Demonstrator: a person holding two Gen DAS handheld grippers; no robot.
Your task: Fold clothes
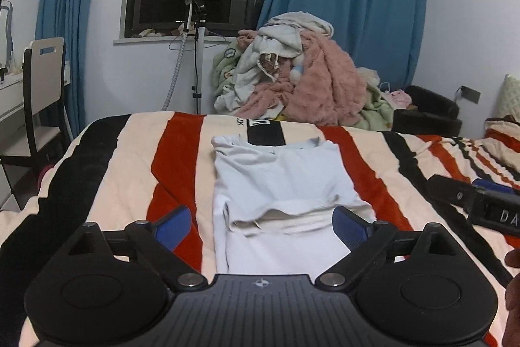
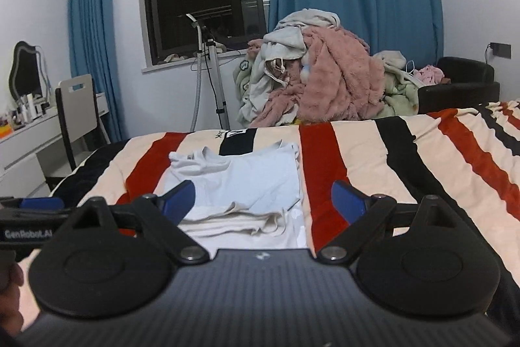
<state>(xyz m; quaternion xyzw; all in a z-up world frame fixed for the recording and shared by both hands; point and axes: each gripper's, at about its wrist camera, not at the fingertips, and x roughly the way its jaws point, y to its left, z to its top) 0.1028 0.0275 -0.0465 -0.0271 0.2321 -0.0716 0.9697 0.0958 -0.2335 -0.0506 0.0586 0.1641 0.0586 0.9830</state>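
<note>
A white T-shirt lies on the striped bed, its sides folded in to a narrow strip and its top part laid over the lower part. It also shows in the right wrist view. My left gripper is open and empty, just above the shirt's near end, with blue pads wide apart. My right gripper is open and empty, above the shirt's near right edge. The right gripper shows at the right of the left wrist view, and the left gripper at the left edge of the right wrist view.
The bed has a cream, red and black striped blanket. A big pile of clothes and pink fleece sits behind the bed. A steamer stand, a chair and a desk stand at the left. A black armchair is at the right.
</note>
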